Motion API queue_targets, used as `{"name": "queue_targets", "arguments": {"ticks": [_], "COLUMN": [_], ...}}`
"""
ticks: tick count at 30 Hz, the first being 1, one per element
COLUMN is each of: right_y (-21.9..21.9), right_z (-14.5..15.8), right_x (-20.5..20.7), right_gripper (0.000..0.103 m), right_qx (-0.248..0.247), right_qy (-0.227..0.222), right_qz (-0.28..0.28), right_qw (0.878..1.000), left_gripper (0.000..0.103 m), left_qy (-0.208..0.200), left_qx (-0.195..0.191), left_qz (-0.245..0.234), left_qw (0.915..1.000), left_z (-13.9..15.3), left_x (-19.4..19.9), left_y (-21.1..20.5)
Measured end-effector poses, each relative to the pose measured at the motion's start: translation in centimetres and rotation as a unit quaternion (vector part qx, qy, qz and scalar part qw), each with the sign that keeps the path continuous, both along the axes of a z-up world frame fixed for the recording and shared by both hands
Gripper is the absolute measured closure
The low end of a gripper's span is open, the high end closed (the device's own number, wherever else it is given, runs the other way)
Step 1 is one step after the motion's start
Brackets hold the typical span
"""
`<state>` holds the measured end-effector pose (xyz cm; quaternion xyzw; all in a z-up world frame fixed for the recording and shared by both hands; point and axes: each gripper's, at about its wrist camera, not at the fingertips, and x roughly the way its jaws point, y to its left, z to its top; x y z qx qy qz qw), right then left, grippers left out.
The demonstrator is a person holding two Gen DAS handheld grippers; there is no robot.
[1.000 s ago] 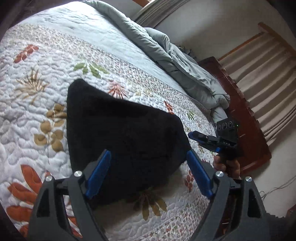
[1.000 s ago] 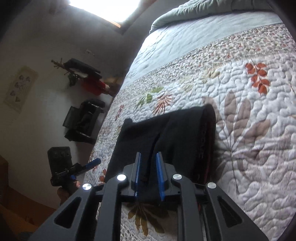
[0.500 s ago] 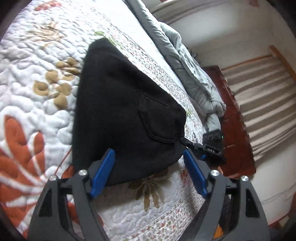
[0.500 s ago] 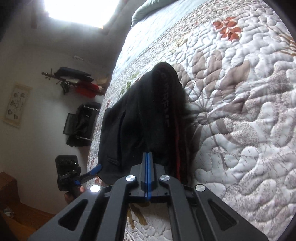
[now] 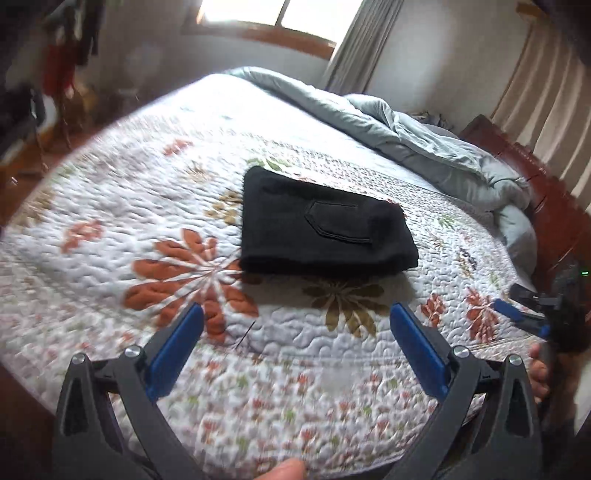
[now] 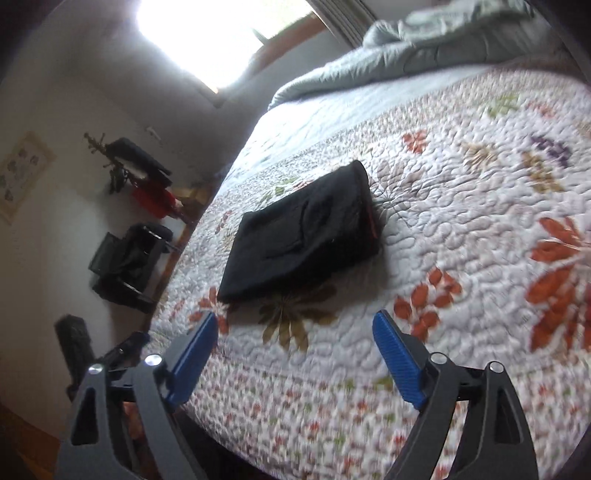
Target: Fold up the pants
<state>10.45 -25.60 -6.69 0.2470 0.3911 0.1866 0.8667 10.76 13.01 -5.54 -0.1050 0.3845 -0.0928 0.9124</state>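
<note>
Your black pants point(image 5: 325, 230) lie folded into a compact rectangle on the quilted bedspread point(image 5: 155, 206), well in from the bed's near edge, with a back pocket facing up. In the right wrist view a thin red strip shows along the folded bundle's right side. The bundle's edges sit flat on the quilt, and nothing touches them.

Your left tongs point(image 5: 295, 347) are spread wide and opening, nothing between the blue pads point(image 5: 173, 350); they hang over the near edge of the bed, clear of the pants. Your right tongs point(image 6: 293, 360) are likewise released and opening, empty, also back at the near edge with bare quilt between them and the bundle. From the left wrist view, the right tongs appear at the bed's near right corner, with part of a hand point(image 5: 537, 376) on the grip.

Open quilt surrounds the pants on every side. A rumpled grey-blue duvet point(image 5: 424, 136) is heaped along the far right edge, against a dark wooden bed frame point(image 5: 517, 158). Beyond the left edge stand a black rack point(image 6: 125, 258) and a window point(image 5: 266, 14).
</note>
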Motion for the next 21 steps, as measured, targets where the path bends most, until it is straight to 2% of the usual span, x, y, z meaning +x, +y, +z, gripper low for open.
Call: {"name": "queue_targets", "arguments": {"ticks": [2,8,13,15,17,21], "right_y": [0.9,4.0,7.0,7.9,8.7,9.4], "right_z": [1.6,5.4,9.0,9.7,9.8,9.8], "right_x": [-4.1,-12.3,-18.4,-19.6,-20.2,-21.2], "right_gripper": [0.010,0.005,0.004,0.004,0.004,0.004], "right_qx": [-0.027,-0.112,-0.167,-0.187,-0.207,-0.200], "right_qy": [-0.029,-0.080,-0.148,-0.150,-0.137,-0.125], "right_qz": [-0.012,-0.048,-0.031,-0.035,-0.038,-0.029], "right_qw": [0.999,0.989,0.974,0.970,0.968,0.971], "left_gripper": [0.003,0.003,0.003,0.003,0.003,0.003], "left_qy": [-0.020,-0.047,-0.059,-0.063,-0.062,-0.067], "left_qx": [0.036,0.077,0.065,0.083,0.083,0.069], "left_qz": [0.011,0.026,0.029,0.040,0.045,0.056], "left_qw": [0.9991,0.9956,0.9957,0.9938,0.9936,0.9938], "left_z": [1.4,5.0,7.8,8.7,8.9,9.4], "left_x": [-3.5,-10.4,-15.6,-17.6,-19.0,-21.7], "left_y": [-0.9,-2.5,-3.5,-4.1,-4.3,-4.1]}}
